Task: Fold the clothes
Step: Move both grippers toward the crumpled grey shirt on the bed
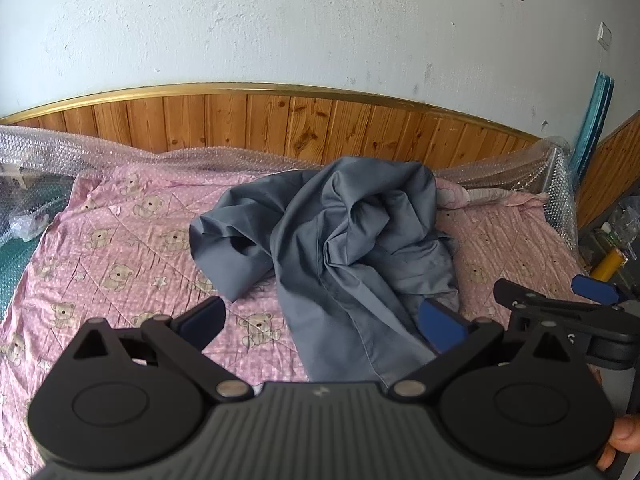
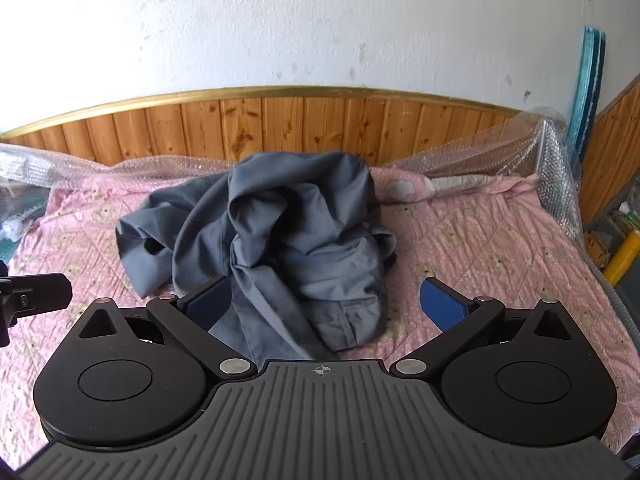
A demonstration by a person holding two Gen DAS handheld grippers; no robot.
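Grey garment (image 1: pixel 344 248) lies crumpled mid-bed on the pink quilt (image 1: pixel 120 264), toward the headboard edge. Left gripper (image 1: pixel 320 320) and right gripper (image 2: pixel 324 304) hover wide open, empty. Best pinch a hem, not the bunched middle.

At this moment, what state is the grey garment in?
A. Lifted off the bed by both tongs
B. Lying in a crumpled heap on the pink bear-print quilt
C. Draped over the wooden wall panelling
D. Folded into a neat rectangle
B: the grey garment lies bunched on the pink quilt, while the left tongs and right tongs are both open and hold nothing.
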